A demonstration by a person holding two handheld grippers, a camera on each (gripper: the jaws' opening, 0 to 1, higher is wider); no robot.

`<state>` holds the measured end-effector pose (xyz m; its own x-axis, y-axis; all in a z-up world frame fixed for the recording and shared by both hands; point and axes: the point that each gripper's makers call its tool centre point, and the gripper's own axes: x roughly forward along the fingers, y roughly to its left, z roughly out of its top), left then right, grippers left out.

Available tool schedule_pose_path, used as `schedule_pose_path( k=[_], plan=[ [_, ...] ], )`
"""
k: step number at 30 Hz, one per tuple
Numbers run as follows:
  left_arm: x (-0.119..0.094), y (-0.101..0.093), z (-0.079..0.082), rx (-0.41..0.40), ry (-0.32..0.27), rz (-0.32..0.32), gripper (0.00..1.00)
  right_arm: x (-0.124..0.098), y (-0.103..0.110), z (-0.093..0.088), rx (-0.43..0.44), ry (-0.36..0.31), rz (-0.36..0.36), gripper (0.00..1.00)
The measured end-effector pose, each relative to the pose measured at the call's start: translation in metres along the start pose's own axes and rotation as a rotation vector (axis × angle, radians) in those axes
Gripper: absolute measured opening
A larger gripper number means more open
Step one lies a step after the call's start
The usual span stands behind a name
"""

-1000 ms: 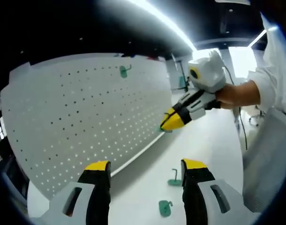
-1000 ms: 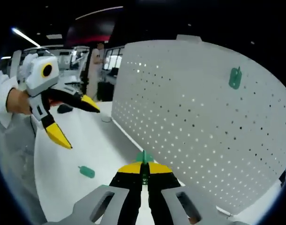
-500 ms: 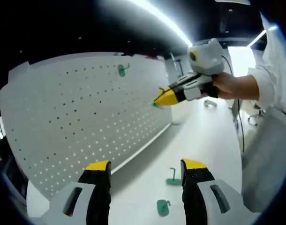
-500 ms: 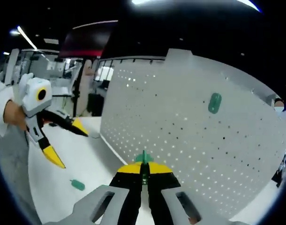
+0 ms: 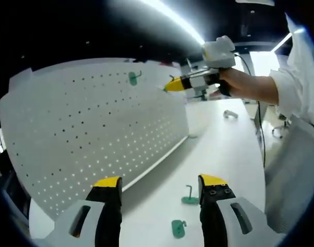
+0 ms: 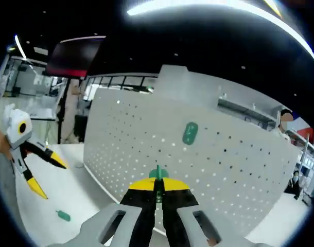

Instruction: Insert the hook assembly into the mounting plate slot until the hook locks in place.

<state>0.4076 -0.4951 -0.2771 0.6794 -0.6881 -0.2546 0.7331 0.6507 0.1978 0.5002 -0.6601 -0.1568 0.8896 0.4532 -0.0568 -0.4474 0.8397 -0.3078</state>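
Observation:
A white pegboard [image 5: 85, 128] stands upright on the white table [image 5: 234, 154], with one green hook [image 5: 133, 77] hanging near its top edge. My right gripper [image 6: 158, 185] is shut on another green hook [image 6: 158, 173], held in the air a short way off the pegboard [image 6: 234, 170], just below the mounted hook [image 6: 190, 133]. From the left gripper view, the right gripper [image 5: 172, 85] hovers close to the board's upper right part, right of the mounted hook. My left gripper [image 5: 160, 182] is open and holds nothing, low over the table. It shows as the left gripper [image 6: 48, 176] far left.
Two spare green hooks [image 5: 189, 198] [image 5: 177, 228] lie on the table between my left jaws. One spare hook [image 6: 63, 216] shows on the table at lower left. A person's hand and white sleeve [image 5: 296, 92] reach in from the right. A small grey object [image 5: 229, 113] lies farther back.
My right gripper has risen with its hook from the board's lower edge to near its top, closer to the mounted hook. The left gripper has stayed put.

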Motion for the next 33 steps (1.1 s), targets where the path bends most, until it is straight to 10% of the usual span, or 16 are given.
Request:
schedule_pose_path(
  k=[33],
  plan=[
    [0.0,0.001,0.001,-0.007,-0.007,-0.005,0.59,0.013,-0.061,0.057,-0.032,-0.243,-0.263,0.01]
  ],
)
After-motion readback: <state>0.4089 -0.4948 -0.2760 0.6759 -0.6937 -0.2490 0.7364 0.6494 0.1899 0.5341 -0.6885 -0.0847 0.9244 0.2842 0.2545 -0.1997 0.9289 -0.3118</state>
